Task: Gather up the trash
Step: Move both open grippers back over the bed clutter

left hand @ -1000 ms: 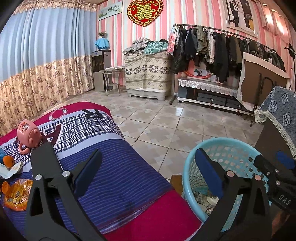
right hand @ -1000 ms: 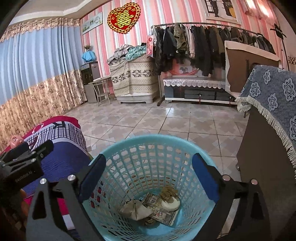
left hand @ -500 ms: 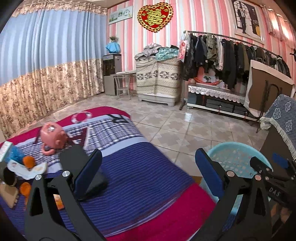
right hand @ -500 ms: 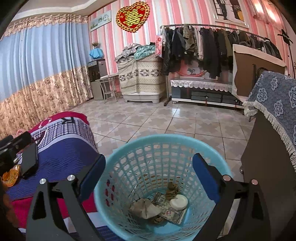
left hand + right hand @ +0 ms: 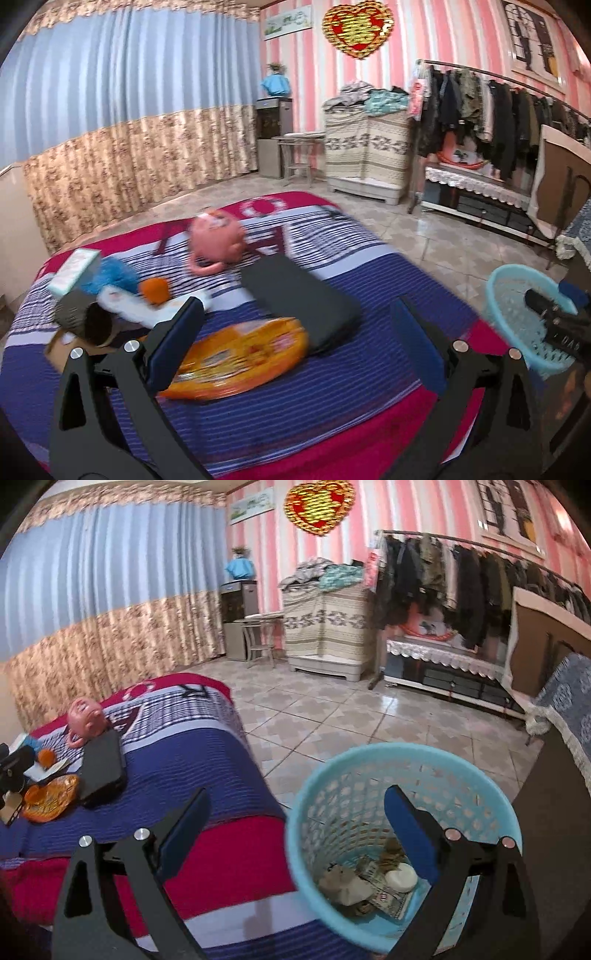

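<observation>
My left gripper (image 5: 295,332) is open above the striped bed cover (image 5: 332,387), with an orange snack wrapper (image 5: 240,354) lying just past its left finger. Further left lie a white wrapper (image 5: 140,306), a small orange ball (image 5: 155,290), a brown roll (image 5: 85,317) and a cardboard scrap (image 5: 55,350). My right gripper (image 5: 295,830) is open over the rim of the blue basket (image 5: 406,768), which holds crumpled paper (image 5: 343,884), a printed wrapper (image 5: 388,897) and a white disc (image 5: 400,877). The wrapper (image 5: 50,797) also shows far left in the right wrist view.
A pink teapot-like toy (image 5: 216,240), a black pad (image 5: 299,295), a blue fluffy thing (image 5: 107,275) and a small box (image 5: 74,271) also lie on the bed. A dark cabinet (image 5: 554,830) with a blue fringed cloth stands right of the basket. Tiled floor (image 5: 351,720) lies beyond.
My left gripper has swung left from the basket toward the clutter on the bed, bringing the orange wrapper close. The right gripper has drifted left, so the basket now sits under its right finger.
</observation>
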Action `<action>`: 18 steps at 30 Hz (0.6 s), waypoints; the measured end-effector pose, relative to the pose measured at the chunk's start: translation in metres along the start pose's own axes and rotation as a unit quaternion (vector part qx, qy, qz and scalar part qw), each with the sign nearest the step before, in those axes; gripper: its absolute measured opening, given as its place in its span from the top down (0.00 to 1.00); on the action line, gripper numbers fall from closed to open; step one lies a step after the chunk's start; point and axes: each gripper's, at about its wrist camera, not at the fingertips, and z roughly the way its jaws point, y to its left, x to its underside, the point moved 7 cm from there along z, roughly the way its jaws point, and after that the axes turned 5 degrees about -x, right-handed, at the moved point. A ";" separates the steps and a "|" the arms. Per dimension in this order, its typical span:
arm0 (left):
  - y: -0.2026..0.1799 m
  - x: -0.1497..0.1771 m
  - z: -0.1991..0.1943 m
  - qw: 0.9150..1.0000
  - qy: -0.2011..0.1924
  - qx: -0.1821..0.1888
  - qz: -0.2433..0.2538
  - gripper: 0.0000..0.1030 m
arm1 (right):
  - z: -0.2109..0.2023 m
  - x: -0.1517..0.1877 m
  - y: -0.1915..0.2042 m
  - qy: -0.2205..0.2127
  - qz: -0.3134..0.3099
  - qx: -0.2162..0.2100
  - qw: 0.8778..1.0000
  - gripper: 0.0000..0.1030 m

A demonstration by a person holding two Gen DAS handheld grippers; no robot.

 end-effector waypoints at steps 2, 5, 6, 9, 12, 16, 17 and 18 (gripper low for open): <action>0.022 0.005 0.000 1.000 0.006 -0.014 -0.005 0.05 | -0.001 -0.004 0.011 -0.003 -0.003 -0.011 1.000 0.10; 0.056 0.014 -0.001 0.999 0.016 -0.040 -0.009 0.05 | -0.002 -0.006 0.032 -0.004 -0.006 -0.034 0.999 0.10; 0.067 0.017 -0.001 0.999 0.017 -0.048 -0.011 0.05 | 0.001 -0.004 0.042 0.000 -0.013 -0.042 0.999 0.10; 0.096 0.025 0.000 0.997 0.026 -0.070 -0.016 0.06 | 0.008 0.003 0.062 0.014 -0.035 -0.052 0.998 0.10; 0.125 0.033 0.003 0.995 0.033 -0.095 -0.017 0.05 | 0.018 0.009 0.083 0.030 -0.044 -0.076 0.996 0.10; 0.162 0.042 0.003 0.991 0.040 -0.129 -0.025 0.05 | 0.031 0.013 0.118 0.041 -0.055 -0.111 0.991 0.10; 0.169 0.041 0.004 0.990 0.040 -0.133 -0.030 0.05 | 0.034 0.014 0.130 0.045 -0.062 -0.122 0.990 0.10; 0.182 0.043 0.005 0.989 0.042 -0.138 -0.040 0.05 | 0.037 0.014 0.139 0.048 -0.064 -0.129 0.988 0.10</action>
